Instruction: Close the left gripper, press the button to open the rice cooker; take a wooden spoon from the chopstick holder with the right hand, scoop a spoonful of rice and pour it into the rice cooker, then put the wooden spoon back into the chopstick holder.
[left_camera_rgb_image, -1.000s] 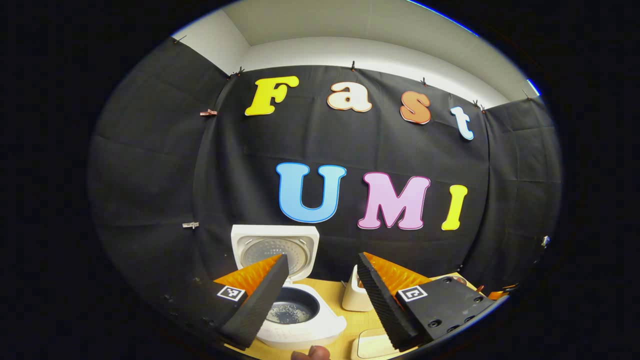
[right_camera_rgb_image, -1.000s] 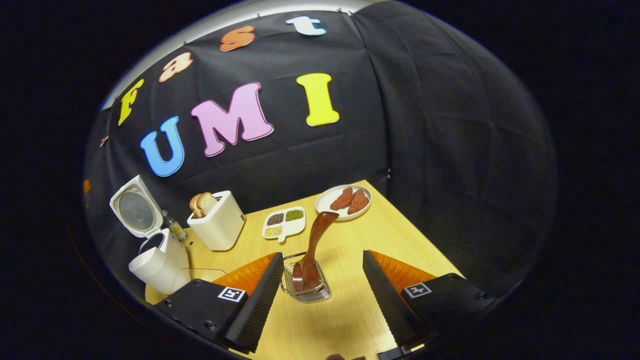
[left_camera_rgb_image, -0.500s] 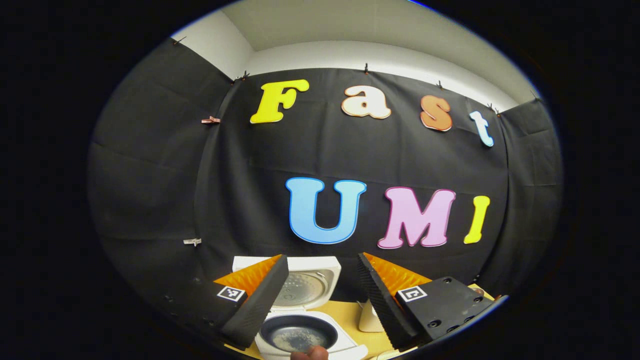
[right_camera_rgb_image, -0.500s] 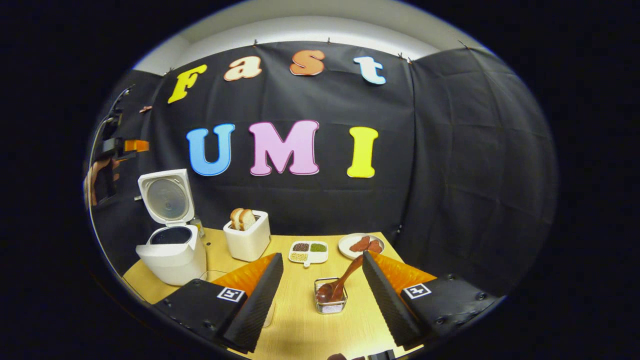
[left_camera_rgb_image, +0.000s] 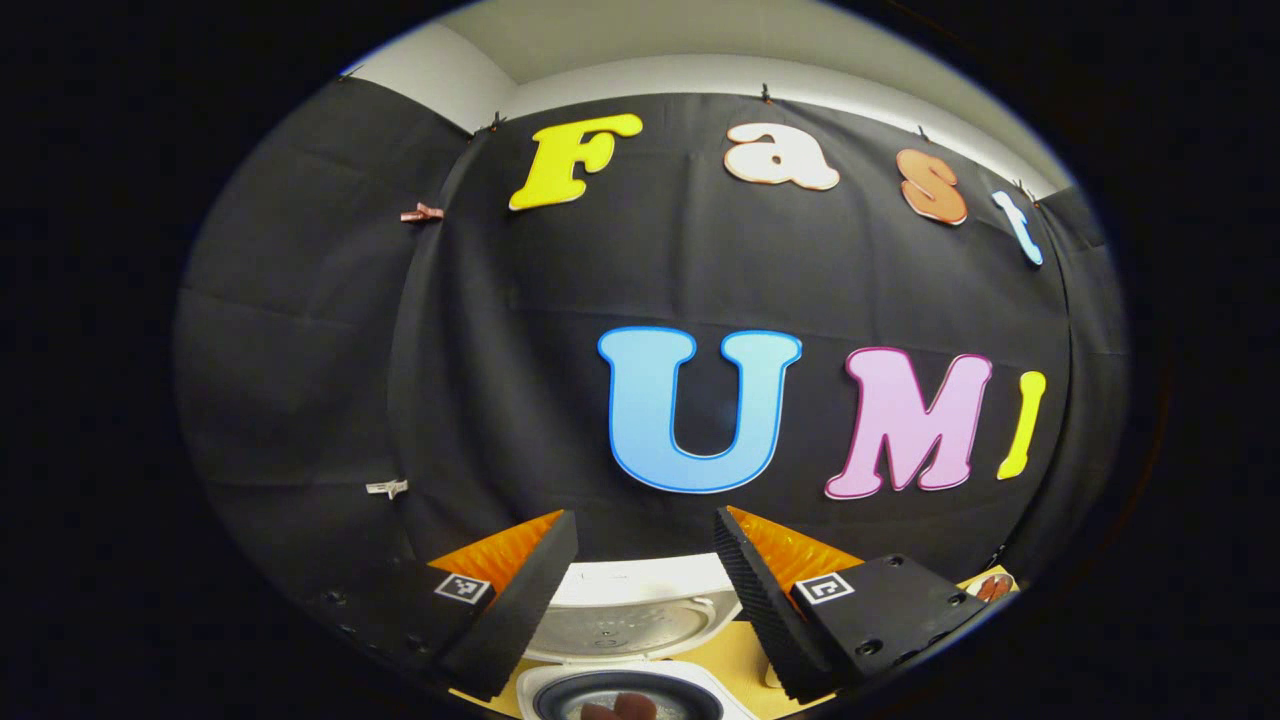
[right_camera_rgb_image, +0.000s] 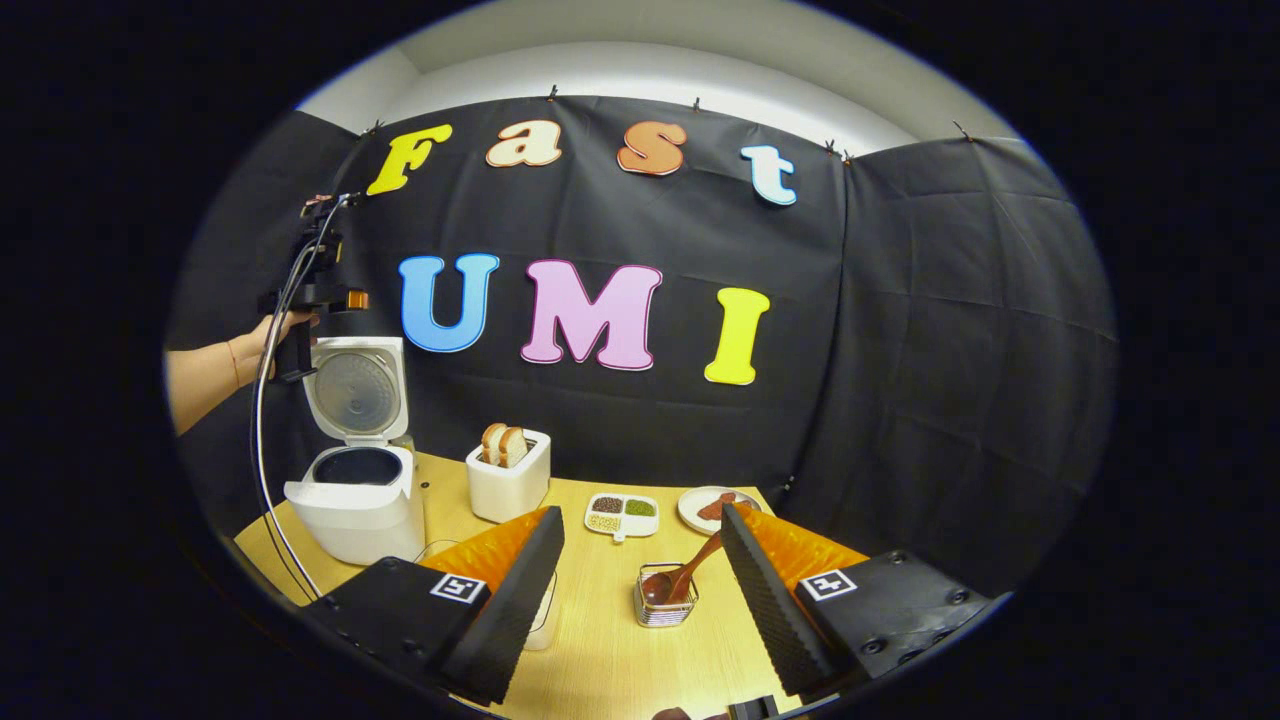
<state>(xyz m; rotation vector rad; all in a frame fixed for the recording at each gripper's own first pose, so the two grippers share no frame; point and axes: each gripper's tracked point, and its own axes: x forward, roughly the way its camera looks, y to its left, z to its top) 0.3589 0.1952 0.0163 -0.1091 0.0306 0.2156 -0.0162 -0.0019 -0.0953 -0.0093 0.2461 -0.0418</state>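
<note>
The white rice cooker (right_camera_rgb_image: 355, 500) stands at the table's left end with its lid (right_camera_rgb_image: 357, 392) raised and its dark pot showing. In the left gripper view that lid (left_camera_rgb_image: 630, 620) and pot (left_camera_rgb_image: 625, 695) lie just below my open left gripper (left_camera_rgb_image: 645, 590), which holds nothing. A hand holds the left gripper (right_camera_rgb_image: 320, 290) above the cooker's lid. The wooden spoon (right_camera_rgb_image: 690, 572) leans in the wire chopstick holder (right_camera_rgb_image: 665, 605) on the table. My right gripper (right_camera_rgb_image: 640, 600) is open and empty, well back from the holder.
A white toaster (right_camera_rgb_image: 508, 478) with bread slices stands right of the cooker. Behind the holder sit a divided dish (right_camera_rgb_image: 622, 512) of grains and a plate (right_camera_rgb_image: 712, 505) with red pieces. A clear container (right_camera_rgb_image: 543, 615) is partly hidden by my right gripper's finger. The wooden table (right_camera_rgb_image: 600, 670) carries all of it.
The right gripper has drawn back and up from the holder, leaving the spoon in it. The left gripper has risen and moved in over the open cooker.
</note>
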